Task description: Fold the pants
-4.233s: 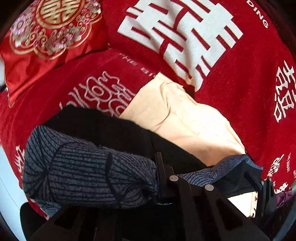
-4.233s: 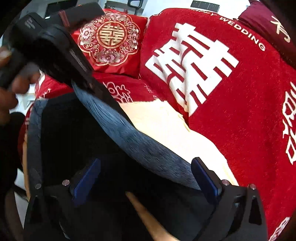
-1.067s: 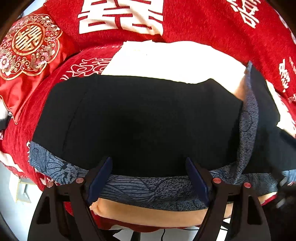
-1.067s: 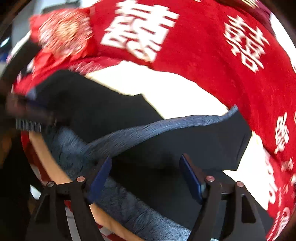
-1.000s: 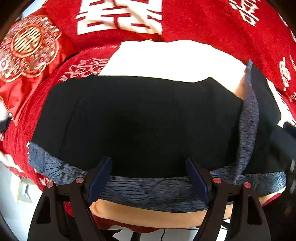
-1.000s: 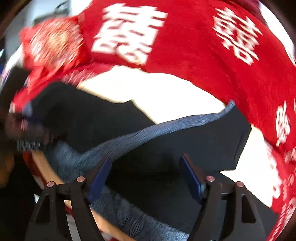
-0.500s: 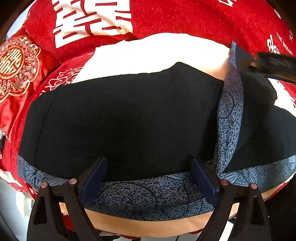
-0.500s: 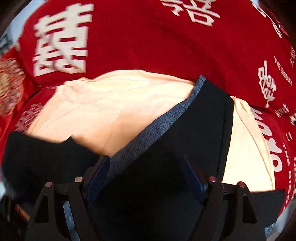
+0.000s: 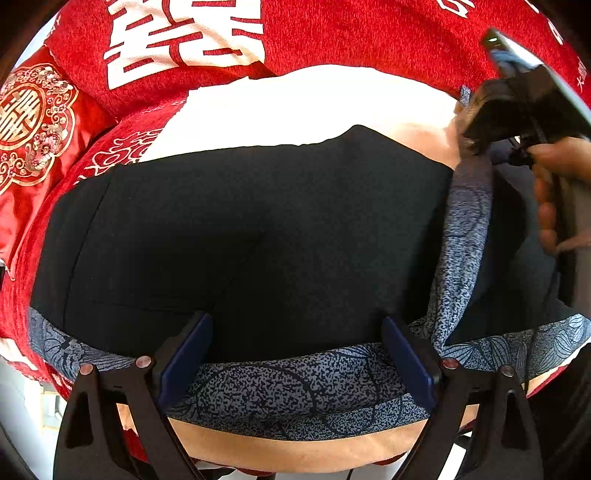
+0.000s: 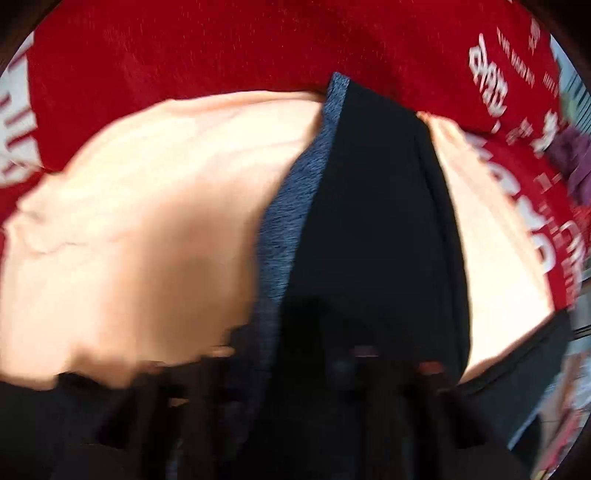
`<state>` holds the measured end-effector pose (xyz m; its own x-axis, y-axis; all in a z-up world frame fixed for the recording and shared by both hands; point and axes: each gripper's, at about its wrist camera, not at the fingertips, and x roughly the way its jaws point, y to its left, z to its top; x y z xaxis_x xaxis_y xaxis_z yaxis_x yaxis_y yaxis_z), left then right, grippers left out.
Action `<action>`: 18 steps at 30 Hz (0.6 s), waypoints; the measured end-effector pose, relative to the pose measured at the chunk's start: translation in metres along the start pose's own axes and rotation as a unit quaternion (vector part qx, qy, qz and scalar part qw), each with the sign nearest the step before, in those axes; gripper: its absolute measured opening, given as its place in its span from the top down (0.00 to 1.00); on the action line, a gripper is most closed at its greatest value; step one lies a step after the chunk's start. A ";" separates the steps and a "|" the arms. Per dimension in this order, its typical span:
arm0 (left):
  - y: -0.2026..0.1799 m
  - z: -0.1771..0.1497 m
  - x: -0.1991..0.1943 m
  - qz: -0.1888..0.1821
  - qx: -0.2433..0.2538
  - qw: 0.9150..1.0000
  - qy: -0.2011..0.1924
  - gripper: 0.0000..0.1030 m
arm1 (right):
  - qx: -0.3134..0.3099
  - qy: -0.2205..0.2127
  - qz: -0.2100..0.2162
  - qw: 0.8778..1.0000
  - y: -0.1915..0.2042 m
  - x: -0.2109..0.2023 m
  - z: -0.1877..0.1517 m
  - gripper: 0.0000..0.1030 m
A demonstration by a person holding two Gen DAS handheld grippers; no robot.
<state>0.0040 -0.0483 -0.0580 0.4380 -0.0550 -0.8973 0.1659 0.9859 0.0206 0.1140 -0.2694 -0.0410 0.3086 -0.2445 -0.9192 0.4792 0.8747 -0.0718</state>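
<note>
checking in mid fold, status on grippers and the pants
Left gripper open, jaws wide over the patterned hem. Right gripper at the pants' far corner, closure unclear, view blurred. Pants flat on peach cloth. Nothing in the way.

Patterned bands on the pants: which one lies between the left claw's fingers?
The near band, running sideways along the closest edge; the other band runs away at the right.

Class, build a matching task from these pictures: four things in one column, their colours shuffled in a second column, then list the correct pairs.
Things:
1. pants main panel
2. patterned trim band
3. sheet under the pants
4. sofa cover

Colours:
A. red with white characters
B. black
C. pale peach
D. blue-grey speckled

Pairs: 1-B, 2-D, 3-C, 4-A
</note>
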 end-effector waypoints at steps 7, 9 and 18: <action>0.002 0.002 -0.001 -0.009 -0.003 1.000 0.005 0.07 | 0.052 -0.062 0.069 0.994 -0.050 -0.050 -0.030 0.95; 0.004 0.002 -0.002 -0.016 -0.004 1.000 0.005 0.07 | 0.068 -0.084 0.086 0.990 -0.075 -0.069 -0.046 0.95; 0.007 0.004 -0.012 -0.062 -0.028 0.998 0.012 0.07 | 0.139 -0.090 0.117 0.979 -0.173 -0.089 -0.146 0.95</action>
<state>0.0038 -0.0412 -0.0450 0.3962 -0.1748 -0.9014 0.1675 0.9790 -0.1163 -0.1160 -0.3384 -0.0033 0.5649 -0.1433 -0.8126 0.5751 0.7746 0.2632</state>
